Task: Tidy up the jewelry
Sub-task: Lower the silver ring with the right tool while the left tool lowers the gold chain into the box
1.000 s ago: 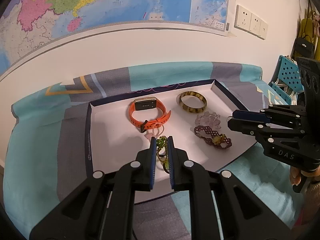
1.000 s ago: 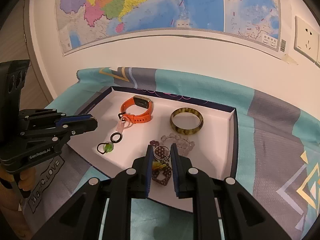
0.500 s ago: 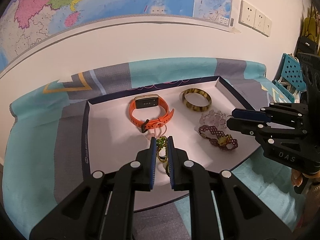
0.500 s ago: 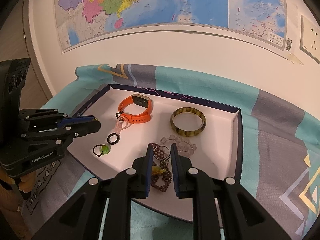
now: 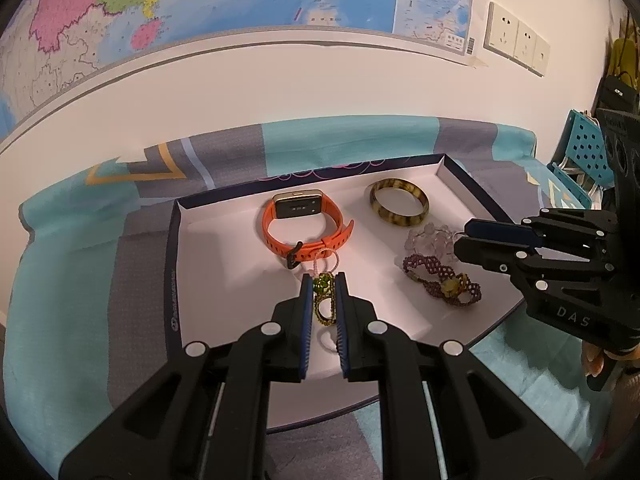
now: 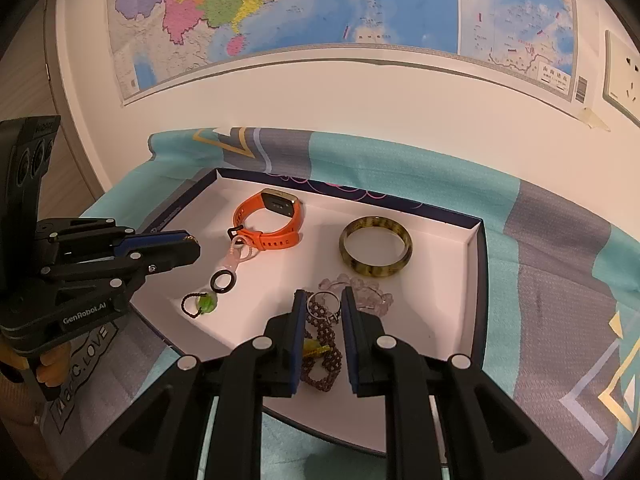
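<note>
A white tray (image 5: 224, 264) with a dark rim (image 6: 482, 280) holds an orange watch (image 5: 306, 226) (image 6: 276, 220), a mottled bangle (image 5: 399, 207) (image 6: 375, 253), a clear bead bracelet (image 5: 428, 238) (image 6: 366, 292), a purple woven bracelet (image 5: 440, 284) (image 6: 322, 354), a green-bead ring (image 5: 323, 298) (image 6: 202, 304), a black ring (image 6: 222, 281) and a pink loop (image 6: 242, 252). My left gripper (image 5: 323, 284) hovers over the green-bead ring, jaws slightly apart, empty. My right gripper (image 6: 321, 300) hovers over the purple bracelet, slightly apart, empty.
The tray lies on a teal and grey cloth (image 5: 72, 280) (image 6: 560, 280) against a white wall with a map (image 6: 320, 8). Wall sockets (image 5: 516, 44) are at upper right. A blue perforated basket (image 5: 580, 156) stands to the far right.
Both grippers have pulled back a little from the tray. The right gripper's jaws have widened slightly. The jewelry has not moved.
</note>
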